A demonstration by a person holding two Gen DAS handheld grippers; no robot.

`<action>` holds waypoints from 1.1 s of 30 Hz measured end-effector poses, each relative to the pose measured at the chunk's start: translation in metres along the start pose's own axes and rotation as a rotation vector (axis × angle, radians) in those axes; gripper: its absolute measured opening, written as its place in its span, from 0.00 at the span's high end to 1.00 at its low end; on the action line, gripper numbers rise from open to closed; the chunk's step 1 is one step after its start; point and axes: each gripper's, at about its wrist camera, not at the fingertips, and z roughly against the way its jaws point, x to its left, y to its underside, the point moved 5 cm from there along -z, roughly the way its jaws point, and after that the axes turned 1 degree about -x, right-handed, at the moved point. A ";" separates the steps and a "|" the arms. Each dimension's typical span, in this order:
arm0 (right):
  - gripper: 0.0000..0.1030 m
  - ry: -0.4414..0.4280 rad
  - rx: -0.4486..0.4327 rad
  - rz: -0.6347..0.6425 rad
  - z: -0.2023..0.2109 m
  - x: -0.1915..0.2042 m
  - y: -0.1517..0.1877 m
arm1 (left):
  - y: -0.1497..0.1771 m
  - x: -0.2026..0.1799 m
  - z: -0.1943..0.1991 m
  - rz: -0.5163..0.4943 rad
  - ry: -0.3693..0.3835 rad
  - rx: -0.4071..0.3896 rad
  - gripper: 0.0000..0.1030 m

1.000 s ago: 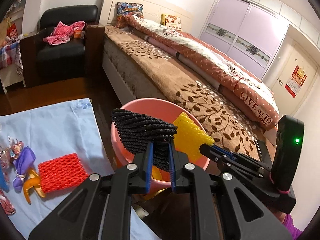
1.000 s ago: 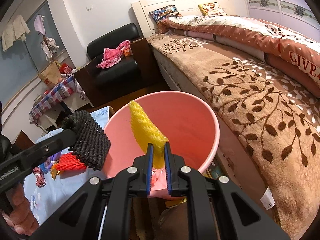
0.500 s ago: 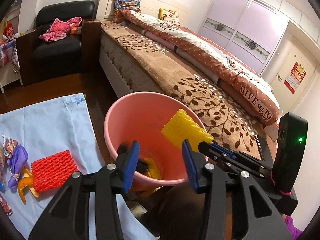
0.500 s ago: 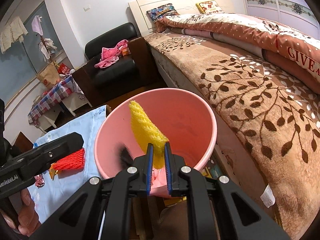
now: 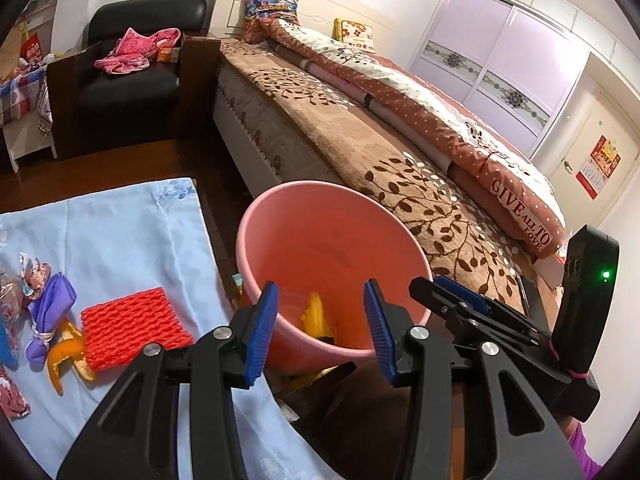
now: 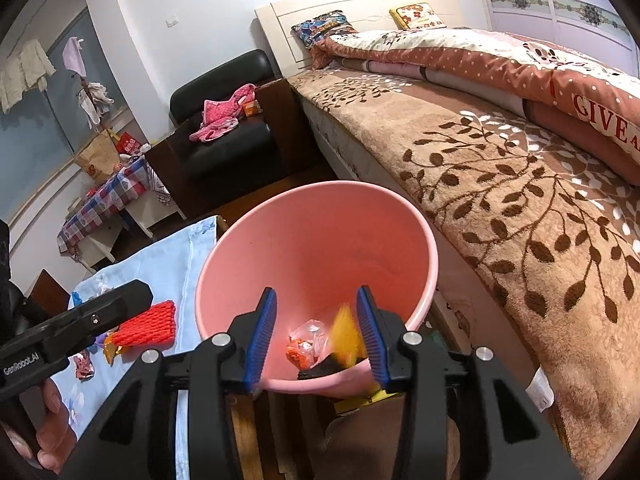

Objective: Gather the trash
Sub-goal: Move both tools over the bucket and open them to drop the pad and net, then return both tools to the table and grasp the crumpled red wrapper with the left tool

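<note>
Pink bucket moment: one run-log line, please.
left gripper open | right gripper open | yellow foam dropping into pink bucket | red foam net on cloth

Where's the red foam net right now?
The red foam net lies flat on the light blue cloth, left of the pink bucket, with the orange peel at its left edge.

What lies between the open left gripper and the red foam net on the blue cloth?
Nothing visible. The left gripper hangs open over the pink bucket, and the red foam net lies uncovered on the blue cloth to its left. An orange peel and a purple wrapper sit on its far side.
</note>
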 end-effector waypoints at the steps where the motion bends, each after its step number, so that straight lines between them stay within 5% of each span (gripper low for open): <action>1: 0.60 -0.003 0.000 0.003 0.000 0.002 0.000 | 0.000 0.001 0.001 0.002 -0.002 -0.002 0.57; 22: 0.60 -0.153 0.029 0.141 0.000 0.082 0.021 | 0.033 0.073 0.080 -0.001 -0.232 -0.094 0.57; 33: 0.60 -0.221 0.077 0.211 -0.009 0.124 0.038 | 0.083 0.157 0.138 0.149 -0.407 -0.085 0.57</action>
